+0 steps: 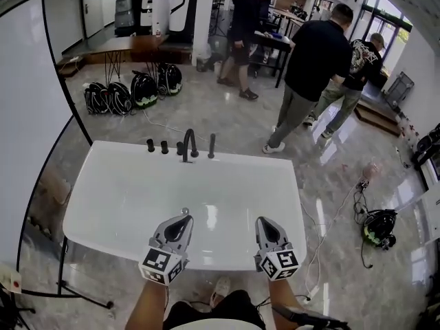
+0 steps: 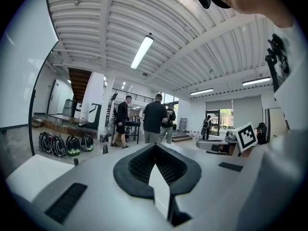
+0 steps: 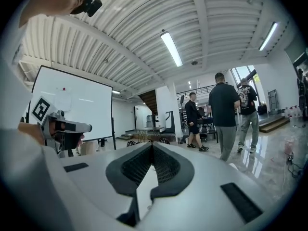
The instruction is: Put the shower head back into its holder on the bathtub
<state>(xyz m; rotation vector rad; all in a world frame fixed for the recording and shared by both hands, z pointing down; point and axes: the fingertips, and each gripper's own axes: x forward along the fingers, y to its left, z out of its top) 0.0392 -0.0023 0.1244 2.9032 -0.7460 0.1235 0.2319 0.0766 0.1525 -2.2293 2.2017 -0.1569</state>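
The white bathtub (image 1: 103,205) lies crosswise in front of me in the head view. On its far rim stand black knobs (image 1: 157,146), a curved black spout (image 1: 189,143) and, to the right of it, a slim black shower head (image 1: 211,145), upright in the rim. My left gripper (image 1: 184,217) and right gripper (image 1: 262,220) hover side by side over the tub's near rim, far from the fittings. Both are shut with nothing between the jaws. The left gripper view shows its pads (image 2: 155,147) meeting at the tip, and the right gripper view shows the same (image 3: 152,146).
A whiteboard (image 1: 27,115) on a black frame stands close to the tub's left end. Dark bags (image 1: 130,91) lie on the floor beyond it. Three people (image 1: 309,74) stand behind the tub. Cables and a dark helmet (image 1: 378,227) lie on the floor at the right.
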